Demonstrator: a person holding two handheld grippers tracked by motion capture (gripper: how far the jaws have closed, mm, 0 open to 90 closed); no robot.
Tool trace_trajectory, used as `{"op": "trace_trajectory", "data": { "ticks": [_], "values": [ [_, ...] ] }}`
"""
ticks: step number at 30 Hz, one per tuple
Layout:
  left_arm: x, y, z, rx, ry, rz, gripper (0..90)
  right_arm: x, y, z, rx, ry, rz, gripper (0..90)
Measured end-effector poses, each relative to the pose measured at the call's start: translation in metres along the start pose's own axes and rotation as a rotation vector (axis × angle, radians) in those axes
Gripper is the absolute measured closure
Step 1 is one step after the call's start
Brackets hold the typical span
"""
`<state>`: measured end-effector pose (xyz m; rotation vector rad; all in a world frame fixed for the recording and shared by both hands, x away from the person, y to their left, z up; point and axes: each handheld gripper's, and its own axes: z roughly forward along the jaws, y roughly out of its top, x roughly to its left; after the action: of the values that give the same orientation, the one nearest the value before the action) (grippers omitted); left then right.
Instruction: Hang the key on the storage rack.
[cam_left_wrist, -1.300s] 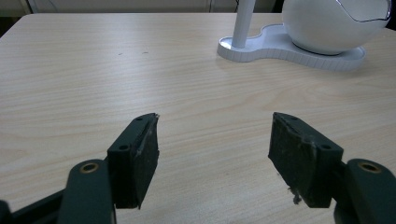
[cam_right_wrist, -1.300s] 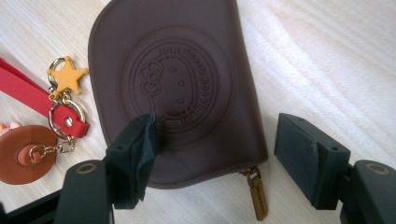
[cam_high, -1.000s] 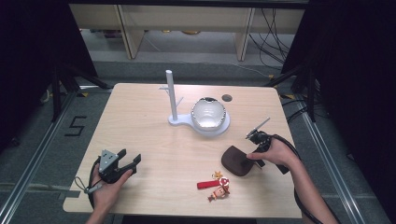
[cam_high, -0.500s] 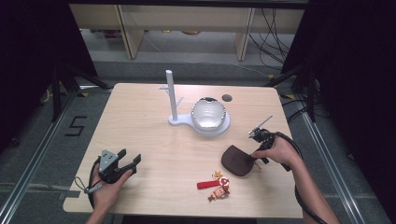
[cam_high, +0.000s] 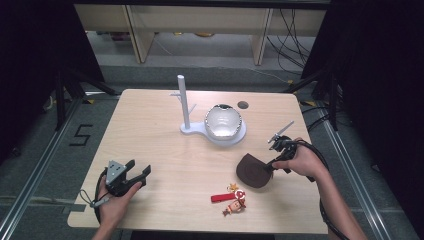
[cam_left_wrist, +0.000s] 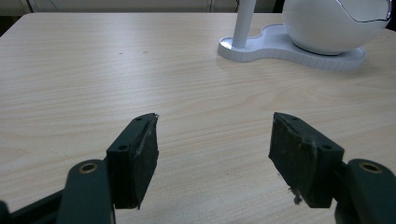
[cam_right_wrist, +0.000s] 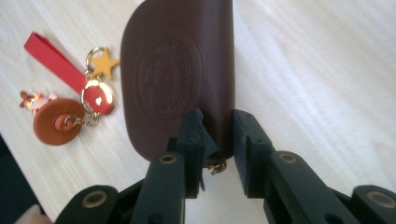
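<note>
Right tongs (cam_right_wrist: 217, 140): clamped on the near edge of the dark brown embossed leather pouch (cam_right_wrist: 180, 74), which lies flat on the pale wooden bench (cam_high: 160, 135), right of centre.
Left tongs (cam_left_wrist: 212, 154): jaws wide apart, holding nothing, low over the near left.
Neighbours: red-strapped keychain with gold star and figure charm (cam_high: 231, 197) just beside the pouch; white stand with glossy bowl (cam_high: 222, 122) farther off.
Risk: the narrow edge grip may slip; dragging could snag the keychain.
</note>
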<state>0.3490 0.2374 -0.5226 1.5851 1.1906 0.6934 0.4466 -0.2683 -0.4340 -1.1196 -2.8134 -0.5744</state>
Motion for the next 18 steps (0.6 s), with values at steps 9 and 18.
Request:
{"op": "trace_trajectory", "data": {
  "ticks": [9,18],
  "values": [
    [0.0,0.0,0.0,0.0,0.003,-0.003,31.7,0.004,-0.002,-0.011,-0.011,-0.012,0.018,76.7],
    [0.0,0.0,0.0,0.003,0.005,-0.006,31.6,0.006,0.0,-0.022,-0.04,-0.058,-0.008,77.6]
  ]
}}
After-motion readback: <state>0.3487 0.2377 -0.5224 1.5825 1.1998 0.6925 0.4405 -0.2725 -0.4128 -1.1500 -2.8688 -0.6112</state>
